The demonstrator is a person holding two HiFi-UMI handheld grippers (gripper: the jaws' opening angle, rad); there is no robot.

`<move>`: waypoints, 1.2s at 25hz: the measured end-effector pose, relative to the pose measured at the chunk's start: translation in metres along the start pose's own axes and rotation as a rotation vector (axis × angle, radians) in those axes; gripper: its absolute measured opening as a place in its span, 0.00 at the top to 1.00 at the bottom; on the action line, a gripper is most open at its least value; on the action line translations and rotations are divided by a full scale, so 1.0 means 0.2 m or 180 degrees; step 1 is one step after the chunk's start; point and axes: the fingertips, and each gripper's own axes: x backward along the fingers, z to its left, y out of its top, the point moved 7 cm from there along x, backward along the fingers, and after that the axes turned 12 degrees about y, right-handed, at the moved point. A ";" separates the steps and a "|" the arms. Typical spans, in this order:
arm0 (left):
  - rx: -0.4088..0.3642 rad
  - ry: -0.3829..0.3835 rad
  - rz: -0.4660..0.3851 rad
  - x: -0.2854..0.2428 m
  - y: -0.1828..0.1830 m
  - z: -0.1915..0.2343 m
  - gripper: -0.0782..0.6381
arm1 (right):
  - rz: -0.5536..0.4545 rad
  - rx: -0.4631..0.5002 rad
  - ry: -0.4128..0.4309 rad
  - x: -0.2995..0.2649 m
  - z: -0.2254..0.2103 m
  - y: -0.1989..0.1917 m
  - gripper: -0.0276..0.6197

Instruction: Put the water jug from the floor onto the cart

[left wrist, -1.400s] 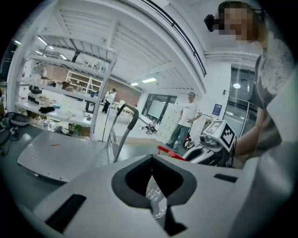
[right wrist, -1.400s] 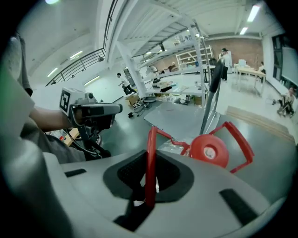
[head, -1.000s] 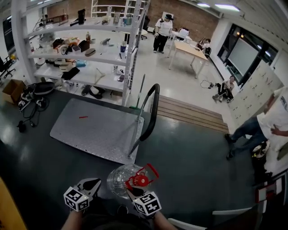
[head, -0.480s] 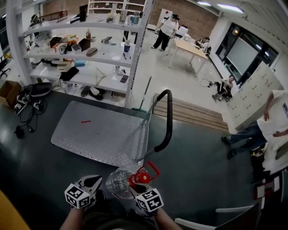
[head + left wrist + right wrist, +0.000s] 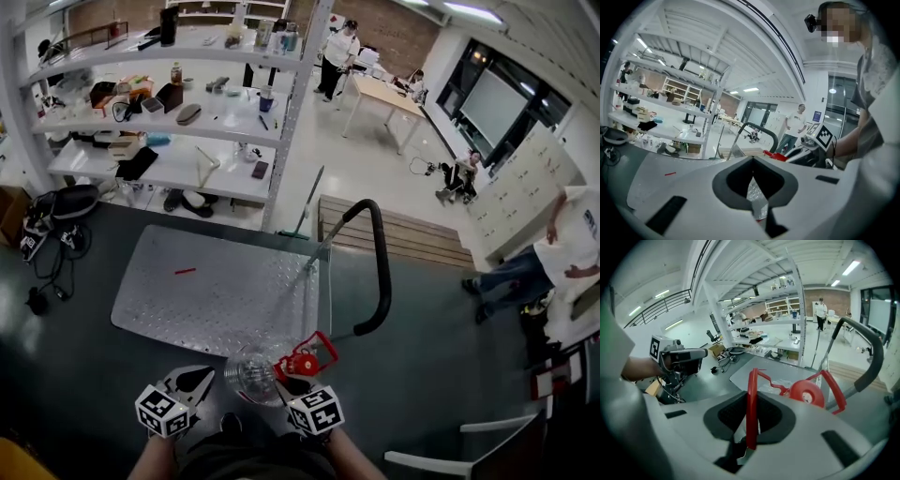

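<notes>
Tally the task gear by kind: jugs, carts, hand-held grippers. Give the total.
water jug: 1
cart: 1
grippers: 2 (left gripper, right gripper)
Total: 4

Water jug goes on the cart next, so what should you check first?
1. Right gripper clamped on the water jug's red handle: ok.
2. Left gripper pinching the jug's clear plastic: ok.
3. Cart deck bare by the jug: ok; small red thing lies far off.
4. Jug apart from the cart's push handle: ok.
5. Jug above the deck: cannot tell; it hangs at the near edge.
</notes>
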 end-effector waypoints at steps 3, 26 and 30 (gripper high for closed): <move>-0.0051 0.0034 0.0060 0.01 0.02 0.16 0.88 | -0.0064 -0.0043 -0.0050 -0.10 -0.02 0.12 0.91; 0.0207 0.0419 0.0249 -0.69 0.34 0.65 0.88 | 0.0126 -0.0135 -0.0089 -0.65 -0.91 0.66 0.91; 0.0232 0.0453 0.0324 -0.84 0.39 0.71 0.88 | 0.0014 -0.0063 -0.0199 -0.72 -1.08 0.77 0.91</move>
